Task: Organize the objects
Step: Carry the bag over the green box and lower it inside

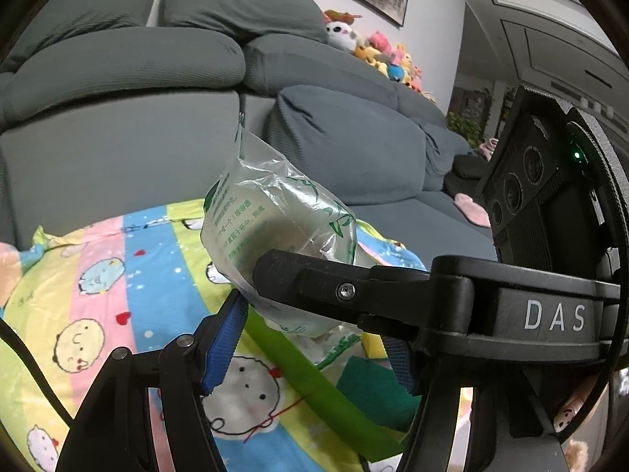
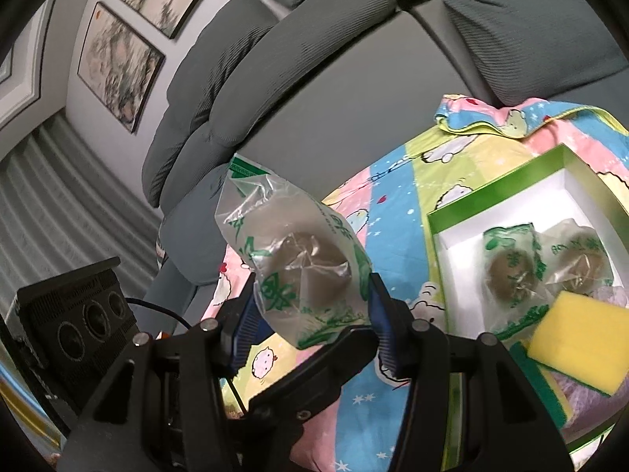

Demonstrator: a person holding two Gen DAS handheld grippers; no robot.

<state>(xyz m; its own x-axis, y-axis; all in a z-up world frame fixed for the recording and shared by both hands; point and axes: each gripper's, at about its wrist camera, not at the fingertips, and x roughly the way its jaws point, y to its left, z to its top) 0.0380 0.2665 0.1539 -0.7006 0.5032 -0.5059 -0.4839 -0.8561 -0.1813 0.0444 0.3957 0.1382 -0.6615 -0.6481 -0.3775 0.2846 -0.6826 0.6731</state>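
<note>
Clamped in my right hand-held gripper (image 2: 312, 303) is a wrapped pastry packet (image 2: 298, 259), my left hand-held gripper (image 1: 314, 306) seemingly gripping it too, two packets (image 2: 511, 271) and a sponge (image 2: 578, 338) already boxed to its right.

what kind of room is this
Most likely a home living room. A long grey sofa with loose cushions fills the background, framed pictures hang on the wall above it, and a pile of plush toys sits on the sofa back.
</note>
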